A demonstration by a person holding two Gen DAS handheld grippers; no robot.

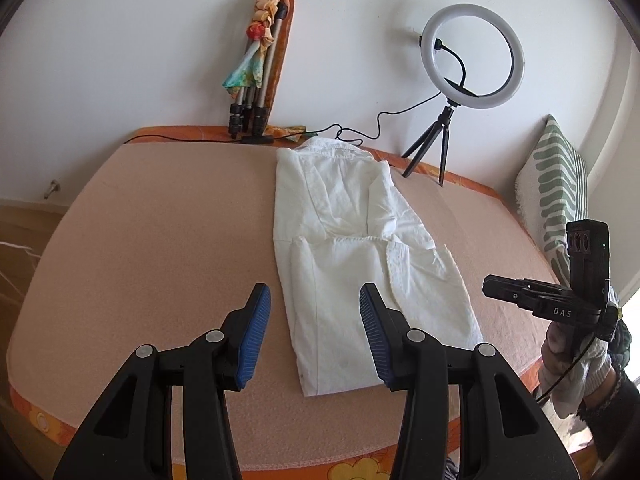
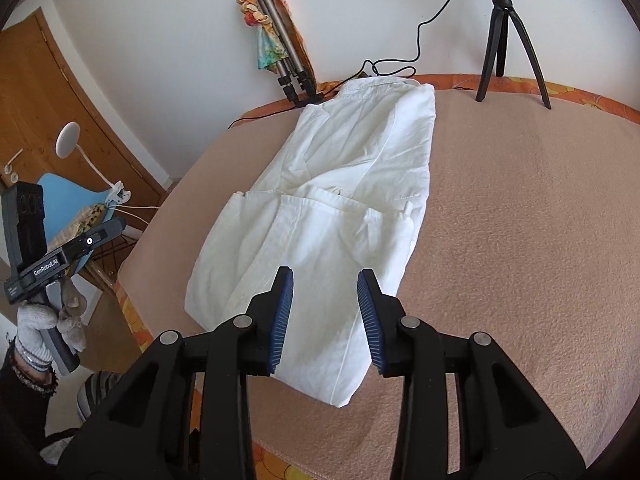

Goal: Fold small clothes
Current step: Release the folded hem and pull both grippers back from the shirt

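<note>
A white shirt (image 1: 360, 248) lies on the pink blanket (image 1: 160, 240), folded lengthwise into a long strip with the collar at the far end; it also shows in the right wrist view (image 2: 340, 200). My left gripper (image 1: 314, 308) is open and empty, above the strip's near left edge. My right gripper (image 2: 325, 292) is open and empty, above the strip's near end. Each gripper shows in the other's view, the right one (image 1: 500, 286) off the blanket's right side, the left one (image 2: 116, 228) off its left side, both apart from the shirt.
A ring light on a small tripod (image 1: 472, 56) stands at the far right edge with its cable (image 1: 360, 132) running along the back. A folded tripod with a colourful scarf (image 1: 256, 64) leans on the wall. A striped pillow (image 1: 556, 184) is at the right. A wooden door (image 2: 60, 100) and blue chair (image 2: 72, 196) stand left.
</note>
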